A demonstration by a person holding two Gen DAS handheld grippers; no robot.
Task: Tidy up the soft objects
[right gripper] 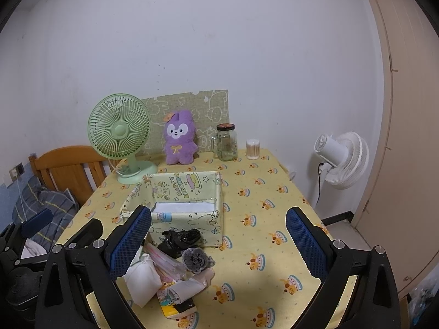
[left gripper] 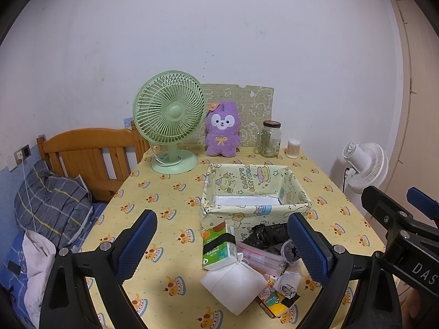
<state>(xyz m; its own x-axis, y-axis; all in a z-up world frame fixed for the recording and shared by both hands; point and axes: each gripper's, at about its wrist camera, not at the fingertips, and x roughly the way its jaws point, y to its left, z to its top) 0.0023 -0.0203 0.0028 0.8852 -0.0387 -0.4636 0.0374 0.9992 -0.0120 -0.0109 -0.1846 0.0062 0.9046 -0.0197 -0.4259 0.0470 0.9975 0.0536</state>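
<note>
Left claw (left gripper: pixel 222 246): wide open, empty, above the pile | Right claw (right gripper: pixel 219 246): wide open, empty | Soft items: tissue pack (left gripper: pixel 218 246), white pouch (left gripper: pixel 233 281), grey scrunchie (right gripper: pixel 197 259) heaped before empty fabric basket (left gripper: pixel 255 189) on counter (left gripper: pixel 164 192) | Advice: pinch one item centrally, lift clear of basket wall.

- A green fan (left gripper: pixel 170 118) stands at the back of the table (left gripper: pixel 164 192).
- A glass jar (left gripper: pixel 270 139) is just beside a cotton swab tub (left gripper: pixel 293 148).
- A white fan (right gripper: pixel 341 159) stands on the floor.
</note>
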